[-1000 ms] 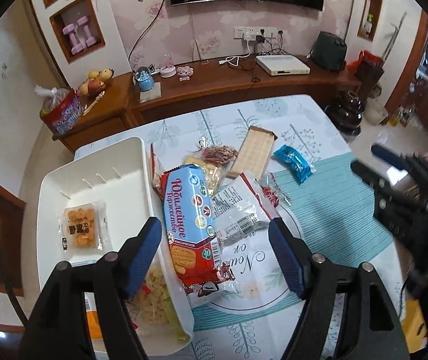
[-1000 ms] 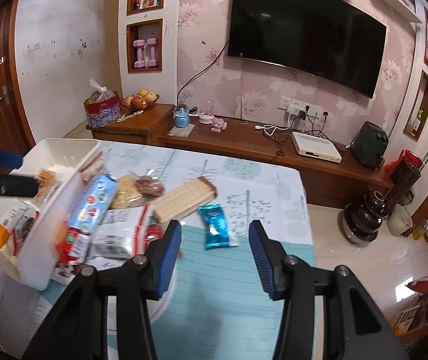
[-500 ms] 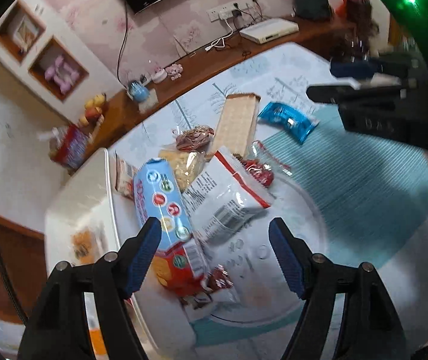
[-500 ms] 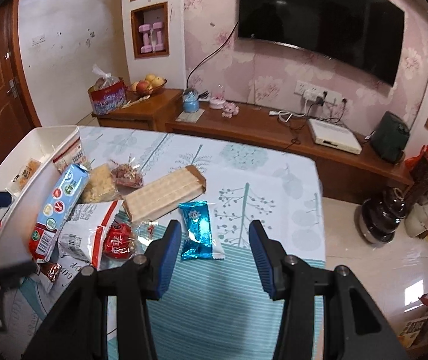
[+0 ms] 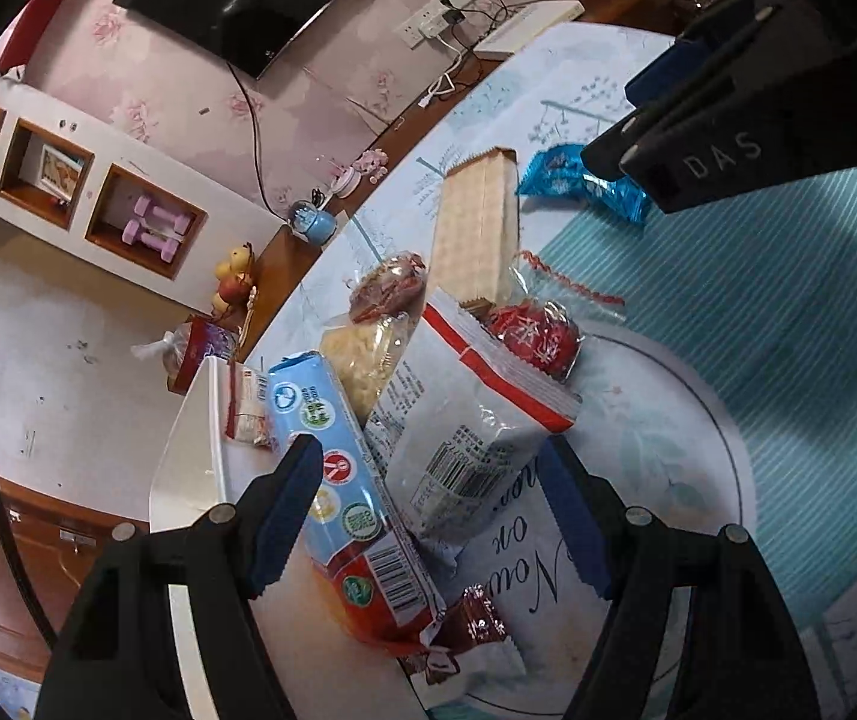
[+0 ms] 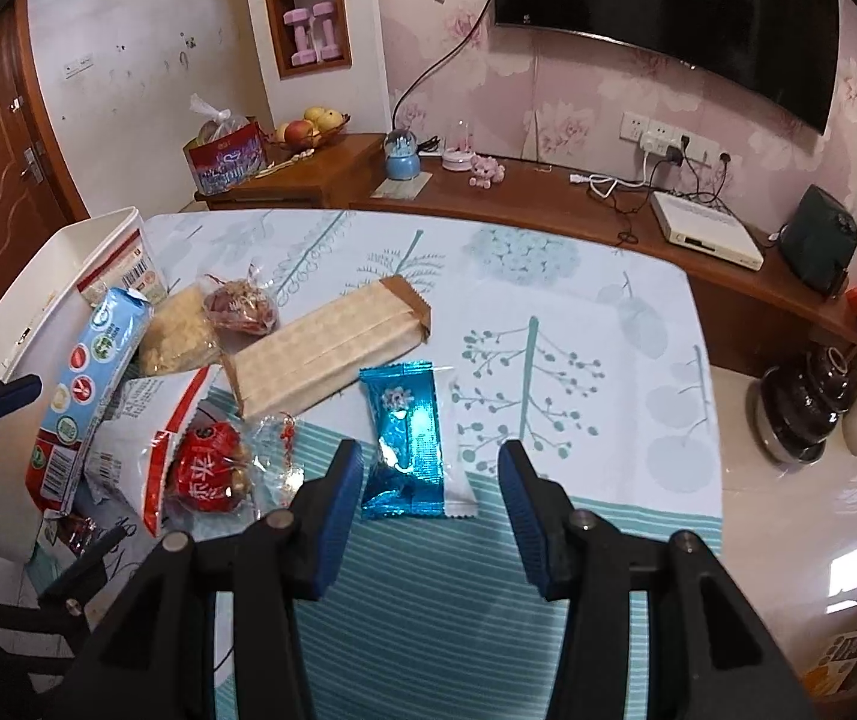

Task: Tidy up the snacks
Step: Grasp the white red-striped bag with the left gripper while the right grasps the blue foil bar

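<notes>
Snacks lie in a pile on the table beside a white bin (image 5: 188,450). My left gripper (image 5: 428,516) is open and empty, low over a blue-and-red biscuit pack (image 5: 344,510) and a white-and-red packet (image 5: 470,420). My right gripper (image 6: 428,492) is open and empty, its jaws either side of a blue foil candy (image 6: 407,438). A long beige wafer pack (image 6: 332,354), a red candy bag (image 6: 209,468), a yellow snack bag (image 6: 179,333) and a reddish bag (image 6: 242,306) lie around. The right gripper also shows in the left wrist view (image 5: 728,120).
The table has a leaf-print cloth (image 6: 548,300) and a teal striped mat (image 6: 428,612). A wooden sideboard (image 6: 488,192) with a fruit bowl, a red gift bag and a white set-top box runs behind the table. A small brown-red candy (image 5: 476,624) lies by the biscuit pack.
My left gripper has dropped lower and rolled, closing in on the biscuit pack and white packet. My right gripper has moved forward and down to straddle the blue candy.
</notes>
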The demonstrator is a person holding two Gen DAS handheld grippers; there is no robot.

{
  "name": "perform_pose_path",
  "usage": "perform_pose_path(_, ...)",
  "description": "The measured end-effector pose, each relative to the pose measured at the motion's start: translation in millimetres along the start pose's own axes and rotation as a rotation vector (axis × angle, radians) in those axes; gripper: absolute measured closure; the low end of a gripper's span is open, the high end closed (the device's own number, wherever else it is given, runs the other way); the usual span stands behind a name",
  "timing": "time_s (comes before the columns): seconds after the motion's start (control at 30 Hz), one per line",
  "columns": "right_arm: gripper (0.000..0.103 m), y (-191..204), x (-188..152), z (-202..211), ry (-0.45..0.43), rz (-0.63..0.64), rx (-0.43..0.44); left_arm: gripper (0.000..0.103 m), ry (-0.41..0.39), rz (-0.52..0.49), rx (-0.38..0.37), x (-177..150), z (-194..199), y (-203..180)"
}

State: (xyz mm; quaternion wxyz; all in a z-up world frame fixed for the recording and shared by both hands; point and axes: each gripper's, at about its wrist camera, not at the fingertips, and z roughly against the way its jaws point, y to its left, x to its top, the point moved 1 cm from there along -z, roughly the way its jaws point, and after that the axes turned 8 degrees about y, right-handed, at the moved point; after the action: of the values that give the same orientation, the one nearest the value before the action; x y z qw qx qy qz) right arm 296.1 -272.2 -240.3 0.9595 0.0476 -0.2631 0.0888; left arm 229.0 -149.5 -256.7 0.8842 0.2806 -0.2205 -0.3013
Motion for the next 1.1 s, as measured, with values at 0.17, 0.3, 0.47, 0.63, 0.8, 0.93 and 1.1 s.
perform_pose_path(0.17,0.056,2,-2,-11,0.009,0.003,0.005,0.03,0.008,-0.054,-0.004,3,-13,-11)
perform_pose_path(0.3,0.056,2,-2,-18,0.018,-0.008,0.009,0.03,0.015,-0.08,0.018,5,-20,-18)
perform_pose_path(0.47,0.056,3,-1,-26,0.027,-0.01,0.014,0.03,0.034,-0.098,0.048,6,-32,-23)
perform_pose_path(0.63,0.056,4,0,-33,0.038,-0.012,0.013,0.03,0.035,-0.104,0.056,7,-37,-20)
perform_pose_path(0.8,0.058,4,-1,-36,0.037,-0.015,0.001,0.046,0.035,-0.112,0.047,8,-41,-19)
perform_pose_path(0.93,0.061,4,-2,-35,0.036,-0.003,-0.001,0.055,0.035,-0.122,0.04,6,-41,-21)
perform_pose_path(1.1,0.063,3,-4,-33,0.042,-0.009,0.005,0.065,0.041,-0.119,0.032,5,-41,-21)
